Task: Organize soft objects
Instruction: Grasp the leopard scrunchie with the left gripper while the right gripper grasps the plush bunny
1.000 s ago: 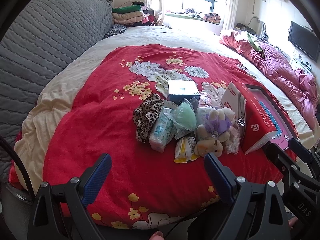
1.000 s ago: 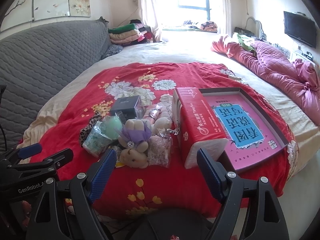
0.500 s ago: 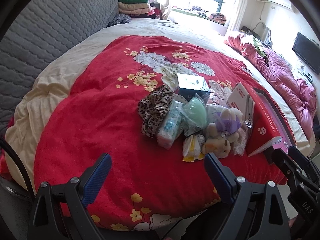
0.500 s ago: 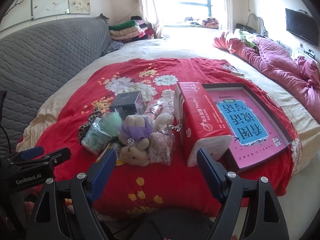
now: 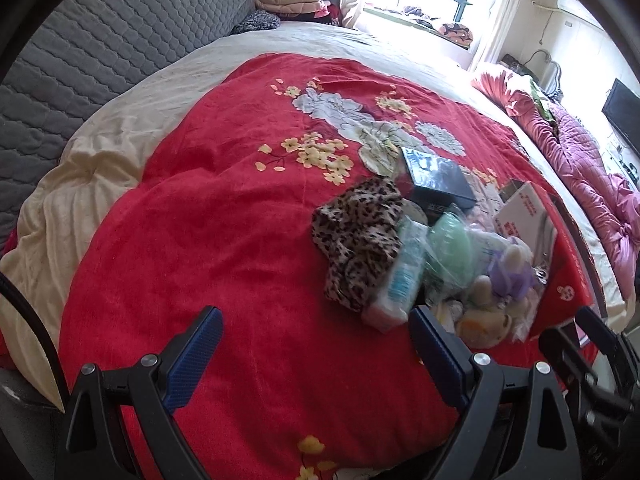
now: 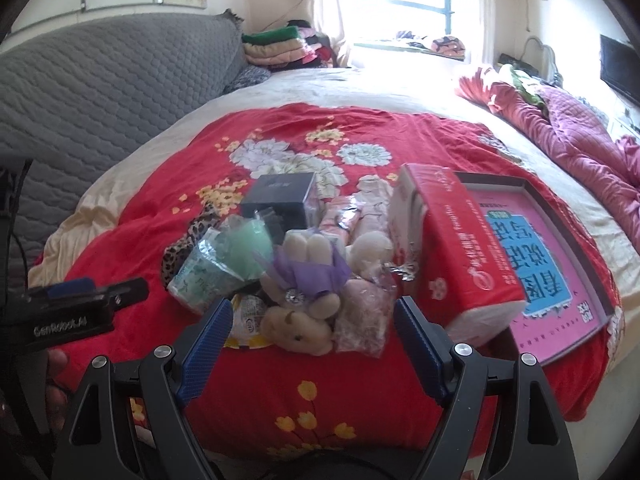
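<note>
A heap of small things lies on the red floral blanket [image 5: 208, 240]: a leopard-print cloth [image 5: 360, 232], a wet-wipes pack [image 5: 400, 280], a bagged green sponge [image 6: 244, 252], a cream plush bunny with a purple bow [image 6: 308, 292], a bagged pink item [image 6: 364, 312] and a dark box [image 6: 280, 200]. A red tissue pack [image 6: 456, 252] leans on an open pink-lined box tray [image 6: 560, 264]. My left gripper [image 5: 316, 356] is open, short of the heap and left of it. My right gripper [image 6: 312, 344] is open just in front of the bunny, holding nothing.
A grey quilted headboard [image 6: 100, 92] runs along the left. Folded clothes [image 6: 280, 46] are stacked by the window. A crumpled pink quilt [image 6: 568, 136] lies on the bed's right side. The blanket's near edge drops off below both grippers. A hand [image 6: 56, 376] holds the left gripper.
Both grippers have moved in closer to the heap. The left view has tilted down and swung left, so the heap now sits to its right. Jaws stay open.
</note>
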`<state>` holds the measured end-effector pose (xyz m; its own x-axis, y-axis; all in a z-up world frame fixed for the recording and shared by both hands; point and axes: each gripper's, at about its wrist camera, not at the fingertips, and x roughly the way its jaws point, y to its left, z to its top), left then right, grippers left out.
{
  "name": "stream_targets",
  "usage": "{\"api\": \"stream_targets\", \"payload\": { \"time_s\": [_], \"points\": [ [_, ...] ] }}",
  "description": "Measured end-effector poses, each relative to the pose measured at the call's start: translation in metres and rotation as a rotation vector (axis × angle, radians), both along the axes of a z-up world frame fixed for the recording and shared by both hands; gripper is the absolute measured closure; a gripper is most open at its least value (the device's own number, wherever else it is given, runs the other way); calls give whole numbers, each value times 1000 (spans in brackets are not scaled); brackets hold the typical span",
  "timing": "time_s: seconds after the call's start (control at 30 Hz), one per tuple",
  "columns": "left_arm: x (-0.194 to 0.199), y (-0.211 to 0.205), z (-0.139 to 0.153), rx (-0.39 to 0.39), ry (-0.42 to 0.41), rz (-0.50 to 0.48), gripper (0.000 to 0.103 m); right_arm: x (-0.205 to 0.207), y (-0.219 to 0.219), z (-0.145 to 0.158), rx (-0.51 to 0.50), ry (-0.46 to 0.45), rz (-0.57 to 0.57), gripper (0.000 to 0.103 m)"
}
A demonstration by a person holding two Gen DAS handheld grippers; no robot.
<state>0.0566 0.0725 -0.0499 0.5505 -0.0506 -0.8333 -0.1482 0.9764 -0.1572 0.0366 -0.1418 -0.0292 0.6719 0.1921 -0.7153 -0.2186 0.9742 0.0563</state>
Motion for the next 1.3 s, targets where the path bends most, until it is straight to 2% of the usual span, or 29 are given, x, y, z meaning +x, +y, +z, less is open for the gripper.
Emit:
{"api": "stream_targets", "payload": {
  "time_s": [0.1,0.23,0.43,0.8,0.87,0.9,0.97,1.0,1.07,1.23,1.3],
  "points": [
    [12,4,-7,-14,16,6,9,6,7,-7,-9,15,16,20],
    [26,6,-14,-79,35,-11,9,16,10,-11,-15,16,20,20],
    [42,1,-21,-88,48,-41,11,30,8,-14,-19,14,14,20],
    [55,1,-25,-138,28,-78,33,57,31,-26,-94,11,35,21],
    [58,0,-24,-145,23,-89,43,60,34,-29,-103,15,44,33],
    [58,-1,-24,-149,21,-94,45,61,35,-31,-115,14,45,34],
    [59,-1,-24,-165,16,-108,59,63,35,-32,-119,12,51,50],
    [61,-1,-24,-174,14,-115,61,63,34,-32,-113,10,52,52],
    [61,-2,-23,-190,5,-130,75,63,29,-30,-103,0,44,62],
    [56,-2,-20,-208,-18,-143,87,61,15,-22,-39,-16,21,65],
    [54,-2,-18,-205,-26,-142,88,59,12,-18,-32,-32,13,65]
  ]
}}
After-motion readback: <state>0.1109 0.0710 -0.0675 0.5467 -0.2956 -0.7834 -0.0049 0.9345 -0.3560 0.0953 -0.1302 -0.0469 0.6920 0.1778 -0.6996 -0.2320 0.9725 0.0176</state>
